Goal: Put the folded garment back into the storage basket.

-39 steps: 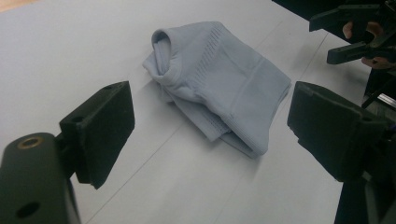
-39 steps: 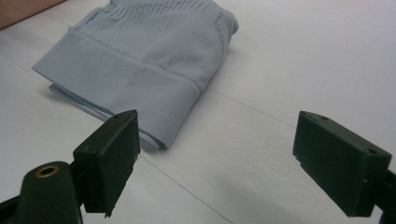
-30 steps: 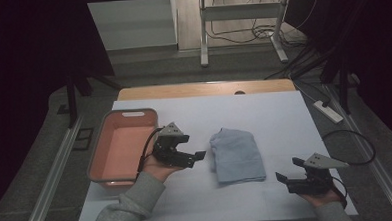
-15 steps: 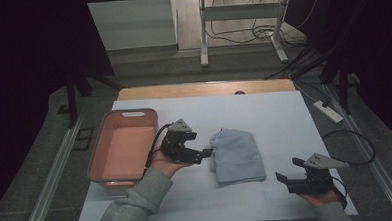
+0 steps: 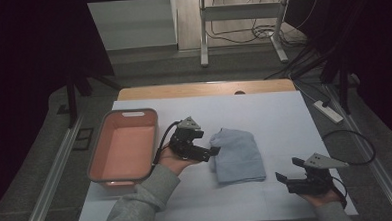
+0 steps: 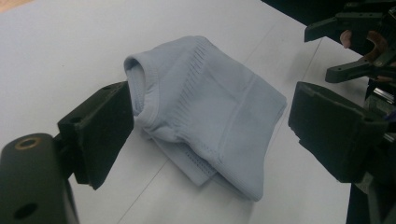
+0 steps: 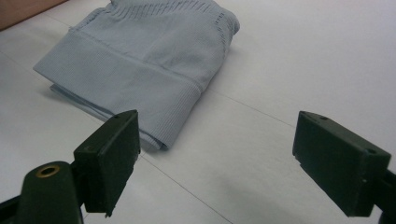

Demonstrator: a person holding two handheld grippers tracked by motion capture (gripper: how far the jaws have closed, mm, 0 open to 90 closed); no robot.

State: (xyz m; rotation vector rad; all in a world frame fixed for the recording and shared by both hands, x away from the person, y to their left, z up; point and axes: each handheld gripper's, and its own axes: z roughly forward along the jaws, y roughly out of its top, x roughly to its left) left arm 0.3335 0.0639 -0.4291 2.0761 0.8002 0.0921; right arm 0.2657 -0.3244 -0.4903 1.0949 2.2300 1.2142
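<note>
Pink tray [image 5: 99,165] holds nothing; both tongs, left [image 5: 212,152] and right [image 5: 285,169], gape beside folded cloth [image 5: 237,155].

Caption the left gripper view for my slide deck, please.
Open left gripper closing in on a folded pale-blue knit garment lying on the white table.

On the table [image 5: 284,111] a folded garment [image 5: 237,154] lies near the middle, with a tray [image 5: 123,146] to its left, the left hand-held gripper [image 5: 210,152] just beside the garment's left edge, and the right hand-held gripper [image 5: 285,170] apart toward the near right corner.
</note>
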